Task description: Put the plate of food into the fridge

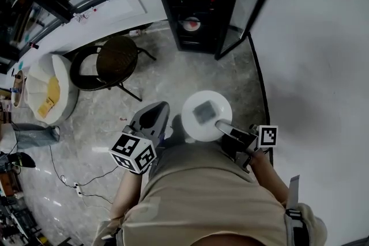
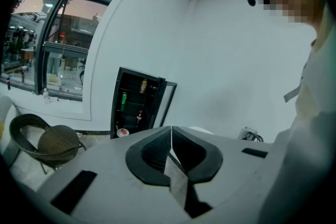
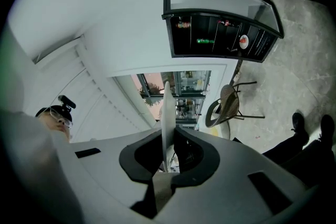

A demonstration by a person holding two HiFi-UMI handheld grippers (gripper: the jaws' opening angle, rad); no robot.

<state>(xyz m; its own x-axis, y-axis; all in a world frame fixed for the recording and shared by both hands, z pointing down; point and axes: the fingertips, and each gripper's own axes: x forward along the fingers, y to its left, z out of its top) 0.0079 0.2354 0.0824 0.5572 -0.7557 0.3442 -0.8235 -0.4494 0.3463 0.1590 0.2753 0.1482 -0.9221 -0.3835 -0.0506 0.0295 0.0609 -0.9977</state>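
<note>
A white plate [image 1: 206,115] carrying a grey square piece of food hangs level in front of me, and my right gripper [image 1: 223,126] is shut on its near right rim. In the right gripper view the plate's thin edge [image 3: 165,113] stands clamped between the jaws. My left gripper [image 1: 159,110] floats just left of the plate, shut, with nothing in it; its jaws meet tip to tip in the left gripper view [image 2: 171,140]. The black fridge [image 1: 196,3] stands ahead against the wall with its glass door [image 1: 248,8] swung open to the right.
Inside the fridge, a small plate with red food [image 1: 191,24] sits on a lower shelf, with bottles and cans on the shelves above. A round dark chair [image 1: 115,60] stands left of the fridge, and a white seat [image 1: 49,92] further left. A cable [image 1: 69,178] lies on the floor.
</note>
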